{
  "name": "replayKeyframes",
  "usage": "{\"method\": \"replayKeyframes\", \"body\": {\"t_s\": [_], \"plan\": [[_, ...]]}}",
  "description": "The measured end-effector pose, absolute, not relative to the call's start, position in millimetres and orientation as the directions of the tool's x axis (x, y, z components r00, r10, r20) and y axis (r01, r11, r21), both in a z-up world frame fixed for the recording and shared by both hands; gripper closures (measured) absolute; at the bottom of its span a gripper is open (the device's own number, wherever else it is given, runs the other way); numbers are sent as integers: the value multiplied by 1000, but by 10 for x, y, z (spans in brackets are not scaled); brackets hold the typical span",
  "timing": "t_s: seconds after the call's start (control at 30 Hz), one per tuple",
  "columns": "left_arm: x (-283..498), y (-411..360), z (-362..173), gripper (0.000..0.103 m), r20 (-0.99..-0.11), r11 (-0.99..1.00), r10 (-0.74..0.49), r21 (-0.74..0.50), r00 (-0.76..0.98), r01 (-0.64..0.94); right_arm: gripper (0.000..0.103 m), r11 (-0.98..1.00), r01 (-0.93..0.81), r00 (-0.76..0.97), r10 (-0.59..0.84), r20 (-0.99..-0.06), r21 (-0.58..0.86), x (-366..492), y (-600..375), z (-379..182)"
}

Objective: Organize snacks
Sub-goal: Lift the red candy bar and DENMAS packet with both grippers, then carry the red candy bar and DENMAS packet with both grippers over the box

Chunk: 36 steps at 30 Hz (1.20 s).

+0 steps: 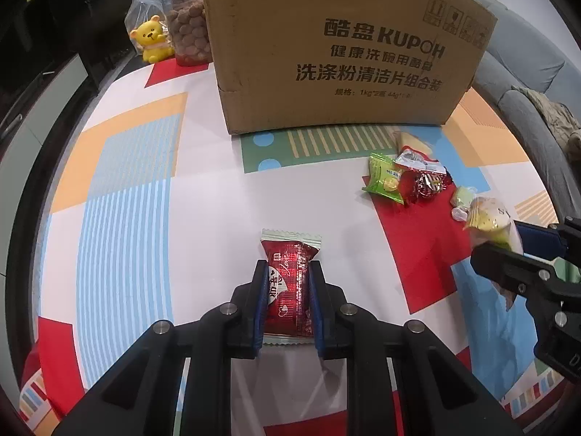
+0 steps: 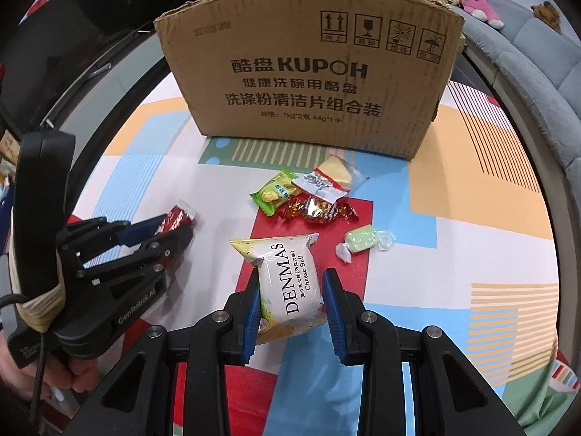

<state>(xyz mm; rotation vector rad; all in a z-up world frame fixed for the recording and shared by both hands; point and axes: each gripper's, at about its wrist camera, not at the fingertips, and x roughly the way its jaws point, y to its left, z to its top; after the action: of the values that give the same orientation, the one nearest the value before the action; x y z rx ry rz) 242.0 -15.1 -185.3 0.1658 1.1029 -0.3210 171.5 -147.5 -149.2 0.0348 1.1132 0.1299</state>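
My left gripper [image 1: 288,267] is shut on a red snack packet [image 1: 290,283], held over the patterned tablecloth; it also shows in the right wrist view [image 2: 178,218]. My right gripper [image 2: 292,278] is shut on a white DENMAS Cheese Ball packet [image 2: 290,283], which also shows in the left wrist view [image 1: 490,221]. A pile of loose snacks lies ahead: a green packet [image 2: 270,194], red-foil candies [image 2: 319,210], a red-edged white packet [image 2: 319,185], a wedge in clear wrap [image 2: 341,170] and a green candy [image 2: 361,241]. An open cardboard box [image 2: 308,83] stands behind them.
A yellow bear figure [image 1: 152,40] and bags of brown snacks [image 1: 189,32] stand left of the box [image 1: 345,47]. A grey sofa [image 2: 537,58] with plush toys curves along the right. Dark furniture lies beyond the table's left edge.
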Motion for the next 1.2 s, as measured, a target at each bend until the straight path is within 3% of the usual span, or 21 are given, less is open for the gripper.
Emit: {"method": "replayKeyframes", "body": {"t_s": [1.2], "plan": [[2010,-130,-742,82,-808,975,-146,-19,571,222,69,988,-80,595,153,-789,131,1457,-1637,-658]]}}
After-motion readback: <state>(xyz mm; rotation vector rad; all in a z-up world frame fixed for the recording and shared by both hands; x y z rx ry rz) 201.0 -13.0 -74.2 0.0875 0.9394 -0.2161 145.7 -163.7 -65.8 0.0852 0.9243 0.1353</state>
